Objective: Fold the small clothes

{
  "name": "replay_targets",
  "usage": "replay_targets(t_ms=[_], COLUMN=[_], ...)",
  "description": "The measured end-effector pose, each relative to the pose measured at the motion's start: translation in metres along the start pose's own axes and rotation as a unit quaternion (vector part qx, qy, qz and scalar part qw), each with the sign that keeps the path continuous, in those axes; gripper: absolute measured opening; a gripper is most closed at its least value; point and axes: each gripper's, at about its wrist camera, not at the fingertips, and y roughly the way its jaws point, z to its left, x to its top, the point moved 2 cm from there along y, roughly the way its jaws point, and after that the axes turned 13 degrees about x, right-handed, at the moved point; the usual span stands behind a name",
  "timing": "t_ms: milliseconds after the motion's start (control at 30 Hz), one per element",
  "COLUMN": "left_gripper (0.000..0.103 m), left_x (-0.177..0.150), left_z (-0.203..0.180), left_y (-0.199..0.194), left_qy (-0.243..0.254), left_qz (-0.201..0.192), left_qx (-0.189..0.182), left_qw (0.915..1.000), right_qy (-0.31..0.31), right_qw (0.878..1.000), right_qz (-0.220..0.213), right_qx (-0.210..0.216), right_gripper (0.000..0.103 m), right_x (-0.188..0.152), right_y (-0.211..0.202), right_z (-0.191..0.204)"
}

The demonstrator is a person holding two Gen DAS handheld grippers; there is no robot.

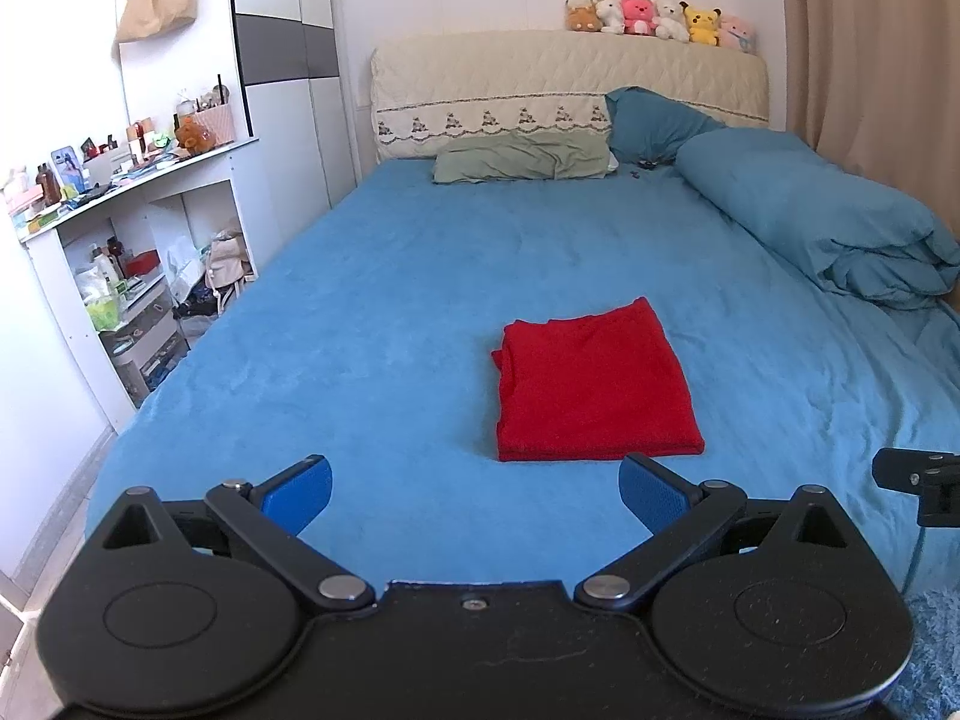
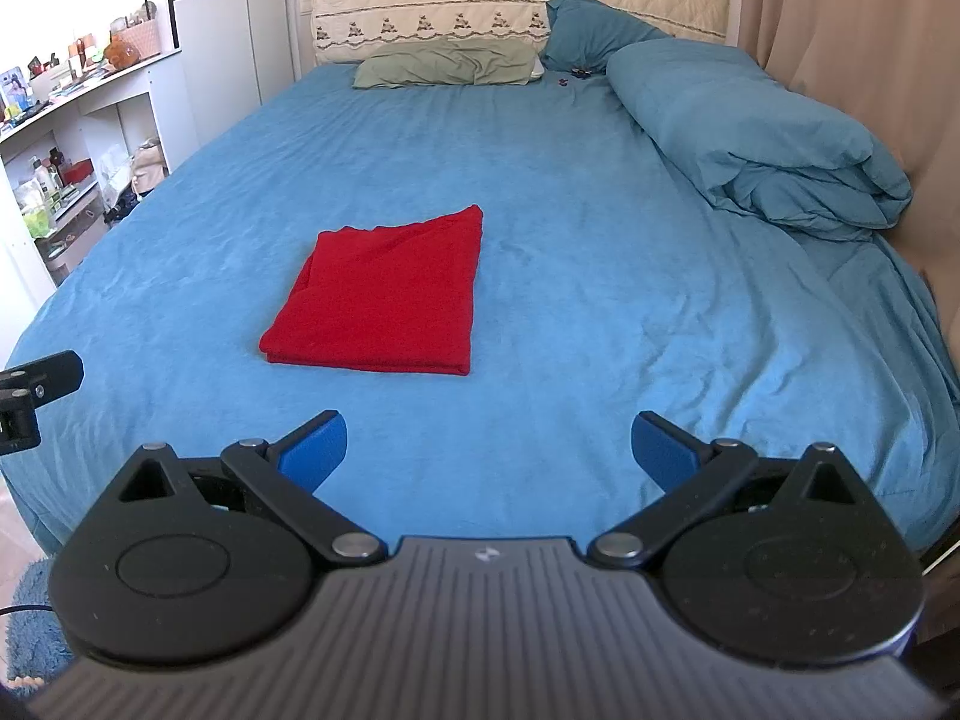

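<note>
A red garment (image 1: 594, 384) lies folded into a flat rectangle on the blue bed sheet (image 1: 372, 312); it also shows in the right wrist view (image 2: 384, 294). My left gripper (image 1: 474, 495) is open and empty, above the near part of the bed, short of the garment and a little to its left. My right gripper (image 2: 489, 453) is open and empty, short of the garment and to its right. A part of the right gripper shows at the right edge of the left wrist view (image 1: 924, 480).
A rolled blue duvet (image 1: 828, 222) lies along the bed's right side. A green pillow (image 1: 522, 159) and a blue pillow (image 1: 654, 123) rest at the headboard (image 1: 540, 72). White shelves (image 1: 132, 228) full of small items stand to the left.
</note>
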Motion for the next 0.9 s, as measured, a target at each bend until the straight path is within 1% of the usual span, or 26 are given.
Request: replay_targets(t_ms=[300,467,900], left_gripper=[0.103,0.103,0.103], left_x=[0.0021,0.0042,0.0080], left_z=[-0.0005,-0.0024,-0.0062], left_y=[-0.0031,-0.0036,-0.0062], left_qy=[0.004,0.014,0.014], left_qz=[-0.007,-0.011,-0.016], left_qx=[-0.003,0.004,-0.002], left_qw=[1.0000,0.9998,0.9998], right_qy=[0.003,0.003,0.007], right_qw=[1.000,1.000,1.000], right_qz=[0.000,0.001,0.000], right_qx=[0.001,0.002,0.000], right_gripper=[0.103,0.103,0.103], right_x=[0.0003,0.0003,-0.0002], right_y=[0.0000,0.0003,-0.0011], right_z=[-0.0031,-0.0035,0.0000])
